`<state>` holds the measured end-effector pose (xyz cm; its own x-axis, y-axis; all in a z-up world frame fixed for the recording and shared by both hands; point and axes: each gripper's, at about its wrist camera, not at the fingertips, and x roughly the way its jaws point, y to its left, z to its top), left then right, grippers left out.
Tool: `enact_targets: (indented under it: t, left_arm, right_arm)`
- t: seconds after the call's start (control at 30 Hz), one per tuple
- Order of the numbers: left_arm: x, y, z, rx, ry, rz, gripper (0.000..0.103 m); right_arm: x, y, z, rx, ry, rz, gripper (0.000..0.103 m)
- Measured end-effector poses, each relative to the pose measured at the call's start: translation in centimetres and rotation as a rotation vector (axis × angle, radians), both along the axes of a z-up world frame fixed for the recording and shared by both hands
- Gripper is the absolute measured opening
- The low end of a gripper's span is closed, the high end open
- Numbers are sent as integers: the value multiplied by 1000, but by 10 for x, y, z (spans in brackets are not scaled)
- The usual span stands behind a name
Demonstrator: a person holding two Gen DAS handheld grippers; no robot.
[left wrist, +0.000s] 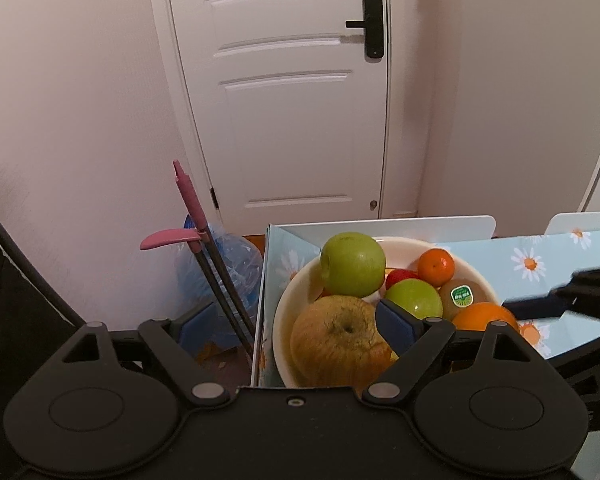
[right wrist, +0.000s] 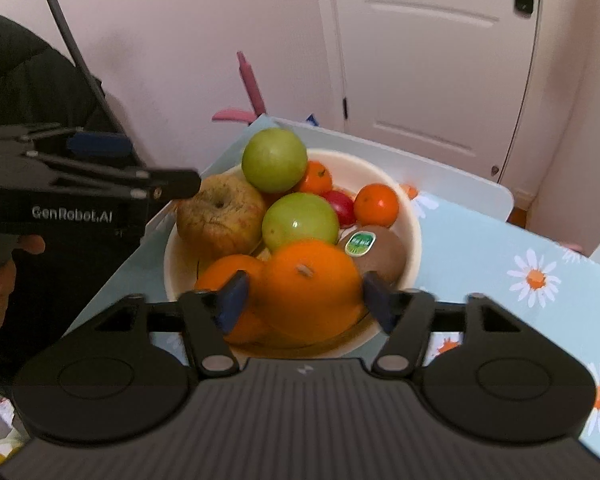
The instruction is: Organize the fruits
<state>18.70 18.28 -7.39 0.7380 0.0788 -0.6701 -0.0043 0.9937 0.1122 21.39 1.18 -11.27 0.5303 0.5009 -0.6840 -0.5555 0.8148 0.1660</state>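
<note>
Evidently the right gripper [right wrist: 303, 300] stood released at the bottom centre of its own view, its blue pads flanking a large orange [right wrist: 314, 286] with a sliver of gap on either side, so the fruit looked set down among the others rather than clamped. Out from there, that orange lay at the near rim of a cream bowl [right wrist: 410, 216] together with a second orange [right wrist: 230, 276] at its left, a stickered kiwi [right wrist: 374, 254] at its right, two green apples [right wrist: 274, 160], a wrinkled yellowish apple [right wrist: 220, 218], two small tangerines [right wrist: 376, 205] and a small red fruit [right wrist: 340, 207]. The left gripper [left wrist: 296, 328] also gaped wide and held nothing, low in its view, one pad over the bowl edge and the other out over the floor at lower left. No fruit showed on the daisy-print tablecloth [right wrist: 500, 256] around the bowl, so the gathering seemed nearly or wholly done; whether any fruit remained beyond the frames could not be told. Farther off stood a white door [left wrist: 292, 92] and pink-handled poles [left wrist: 192, 200].
</note>
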Motion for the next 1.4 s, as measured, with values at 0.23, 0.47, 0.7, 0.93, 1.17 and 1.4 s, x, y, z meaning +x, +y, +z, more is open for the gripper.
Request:
enact_targets:
  t: [0.23, 0.47, 0.7, 0.93, 1.17, 1.4]
  left_arm:
    - [-8, 0, 5, -12, -14, -6, 93]
    - [-21, -9, 24, -16, -59, -1, 93]
    - [-58, -38, 54, -16, -116, 9, 93]
    - [-110, -80, 80, -69, -133, 25, 93]
    - [-152, -118, 94, -94, -181, 18, 93]
    - [-173, -145, 99, -84, -204, -5, 95]
  right_arm:
    - [-6, -4, 10, -9, -41, -31, 98]
    - [-26, -21, 32, -7, -72, -35, 98]
    - [-62, -68, 68, 15, -112, -87, 98]
    - [-115, -131, 112, -8, -141, -214, 98]
    - [-157, -188, 128, -16, -142, -362, 98]
    - [-185, -216, 122, -13, -128, -467, 99]
